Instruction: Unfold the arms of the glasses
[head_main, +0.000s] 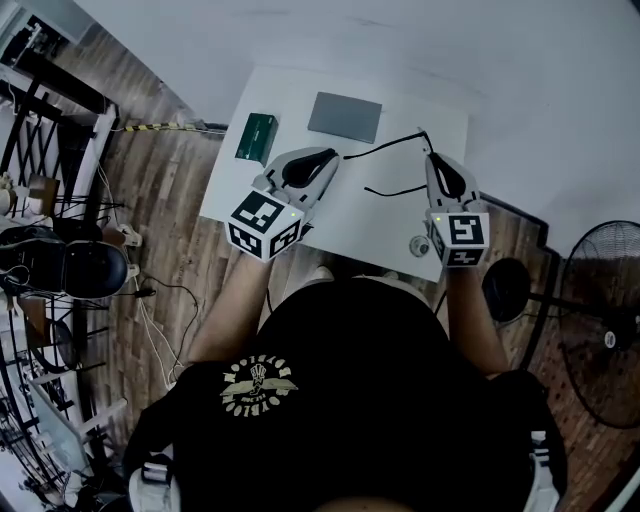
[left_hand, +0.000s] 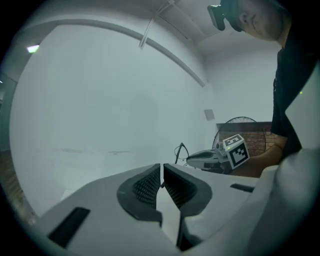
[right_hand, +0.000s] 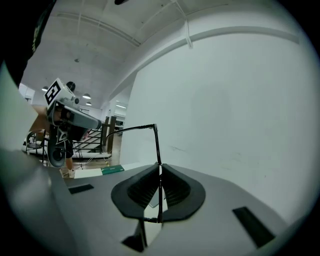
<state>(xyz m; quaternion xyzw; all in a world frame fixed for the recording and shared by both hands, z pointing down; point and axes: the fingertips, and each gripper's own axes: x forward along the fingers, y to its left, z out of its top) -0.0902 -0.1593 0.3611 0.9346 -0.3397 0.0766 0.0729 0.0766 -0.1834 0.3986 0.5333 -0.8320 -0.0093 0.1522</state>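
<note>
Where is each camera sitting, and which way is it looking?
Head view: on the person's head, looking steeply down at the white table; shows the black shirt, both forearms, the left gripper and right gripper.
Left gripper view: rides the left gripper, looks along its nearly shut jaws toward a white wall; the shirt and right gripper show at right.
Right gripper view: rides the right gripper, looks along jaws pinching the glasses; the left gripper shows at left.
Shared: all three show the glasses.
</note>
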